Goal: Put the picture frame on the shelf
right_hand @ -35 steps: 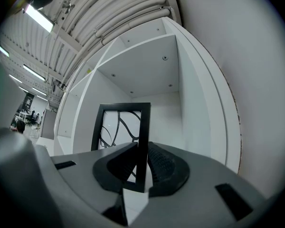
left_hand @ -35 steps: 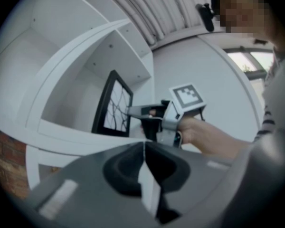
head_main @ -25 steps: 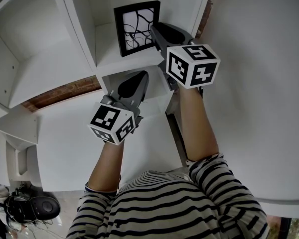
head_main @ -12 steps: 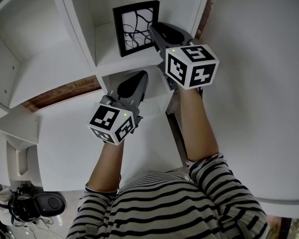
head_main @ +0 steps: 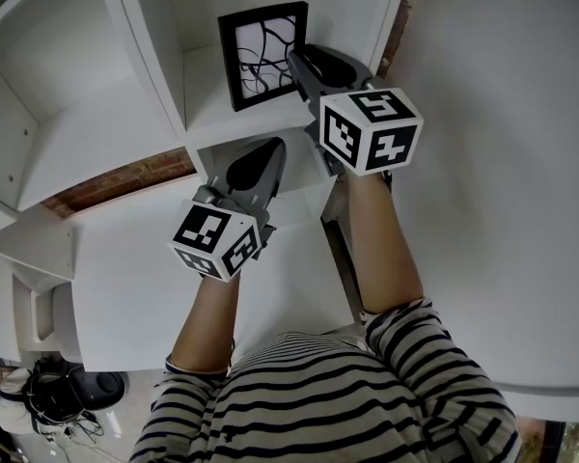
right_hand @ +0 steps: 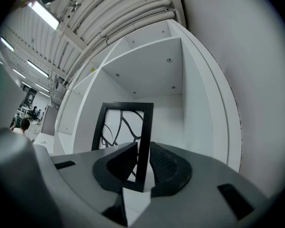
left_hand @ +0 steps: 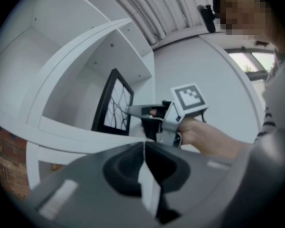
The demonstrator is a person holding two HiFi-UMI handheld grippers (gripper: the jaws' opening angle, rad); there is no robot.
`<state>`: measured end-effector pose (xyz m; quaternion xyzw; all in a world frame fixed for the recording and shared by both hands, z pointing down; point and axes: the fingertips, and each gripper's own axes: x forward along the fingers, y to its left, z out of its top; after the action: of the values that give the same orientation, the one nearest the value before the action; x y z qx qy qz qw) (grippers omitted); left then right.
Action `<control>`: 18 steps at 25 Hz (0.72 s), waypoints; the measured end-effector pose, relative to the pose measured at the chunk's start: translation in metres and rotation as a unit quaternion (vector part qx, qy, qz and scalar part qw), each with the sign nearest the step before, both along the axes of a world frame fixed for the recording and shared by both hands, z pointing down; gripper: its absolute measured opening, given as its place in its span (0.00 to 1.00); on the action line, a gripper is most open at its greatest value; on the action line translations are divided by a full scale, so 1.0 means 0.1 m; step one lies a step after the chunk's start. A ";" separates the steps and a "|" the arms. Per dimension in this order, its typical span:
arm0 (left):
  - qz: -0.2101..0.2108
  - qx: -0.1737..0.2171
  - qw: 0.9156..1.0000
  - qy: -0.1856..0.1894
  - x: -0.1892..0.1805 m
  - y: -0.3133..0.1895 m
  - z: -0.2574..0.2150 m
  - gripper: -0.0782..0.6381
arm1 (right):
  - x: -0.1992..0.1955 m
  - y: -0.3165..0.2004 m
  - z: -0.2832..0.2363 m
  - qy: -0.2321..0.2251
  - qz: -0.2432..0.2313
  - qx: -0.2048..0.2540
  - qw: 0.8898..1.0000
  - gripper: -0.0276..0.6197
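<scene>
Black-rimmed picture frame upright on white shelf, long axis vertical, facing person. Right hand-held gripper grasping its edge, left hand-held gripper clenched empty. Unchanged from earlier.

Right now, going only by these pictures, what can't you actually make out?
- Lower right corner of the picture frame: in the right gripper view, covered by the right tool closed on its edge.
- The frame's back: shown in no view; it faces into the shelf.
- The distant people: in the right gripper view, too small to describe.
- The dark gear on the floor: in the head view, small, tangled and near the picture's corner.
</scene>
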<state>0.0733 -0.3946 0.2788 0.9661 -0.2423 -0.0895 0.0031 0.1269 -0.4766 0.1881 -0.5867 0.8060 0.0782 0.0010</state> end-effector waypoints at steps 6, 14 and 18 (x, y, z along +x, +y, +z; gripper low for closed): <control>0.003 -0.001 1.000 0.002 0.01 0.00 0.00 0.13 | 0.00 0.01 0.00 0.001 -0.001 0.002 1.000 0.14; -0.006 0.004 1.000 0.017 -0.07 -0.02 0.00 0.13 | -0.02 0.05 -0.02 -0.001 -0.008 0.020 1.000 0.16; -0.006 0.004 1.000 0.018 -0.10 -0.02 0.05 0.13 | -0.02 0.08 -0.01 0.005 -0.007 0.032 0.999 0.16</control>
<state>0.0628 -0.3967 0.2836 0.9629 -0.2471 -0.1084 0.0030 0.1251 -0.4684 0.1866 -0.5807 0.8069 0.1070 0.0165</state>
